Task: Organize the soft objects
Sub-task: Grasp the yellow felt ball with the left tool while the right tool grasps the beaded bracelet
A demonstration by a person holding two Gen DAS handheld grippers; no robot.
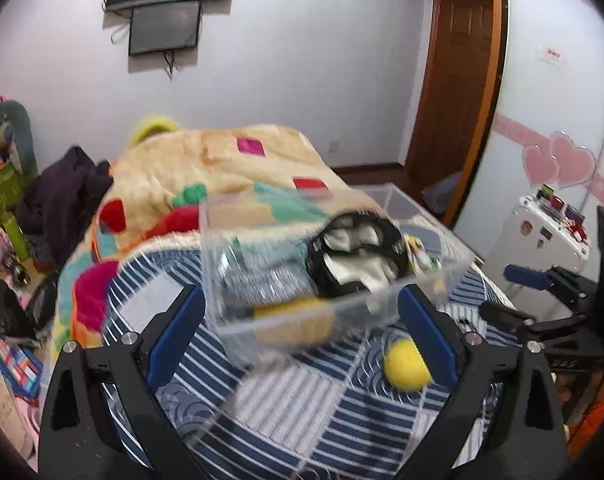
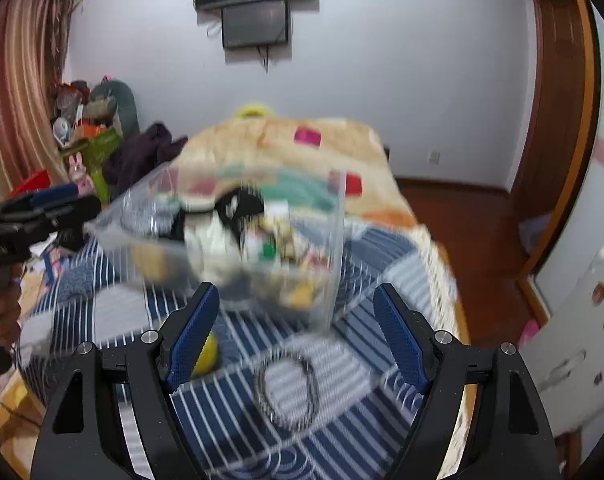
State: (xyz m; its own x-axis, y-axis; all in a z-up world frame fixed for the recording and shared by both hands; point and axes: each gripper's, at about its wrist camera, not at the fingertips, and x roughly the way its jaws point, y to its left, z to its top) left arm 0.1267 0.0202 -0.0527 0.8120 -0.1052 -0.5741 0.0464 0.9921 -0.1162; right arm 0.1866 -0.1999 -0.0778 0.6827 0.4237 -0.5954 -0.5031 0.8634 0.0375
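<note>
Left gripper (image 1: 302, 332) and right gripper (image 2: 296, 332), each with blue-padded jaws spread wide and grasping nothing, hang above a blue-and-white striped bedspread (image 1: 302, 408). A clear plastic bin (image 1: 325, 264) sits on the bedspread just ahead of both tools, holding a black-and-white cloth item (image 1: 355, 252) and other blurred soft objects. A yellow ball (image 1: 406, 366) lies on the bedspread outside the bin, just beside the left gripper's right finger; a dark ring (image 2: 286, 390) lies between the right gripper's fingers.
</note>
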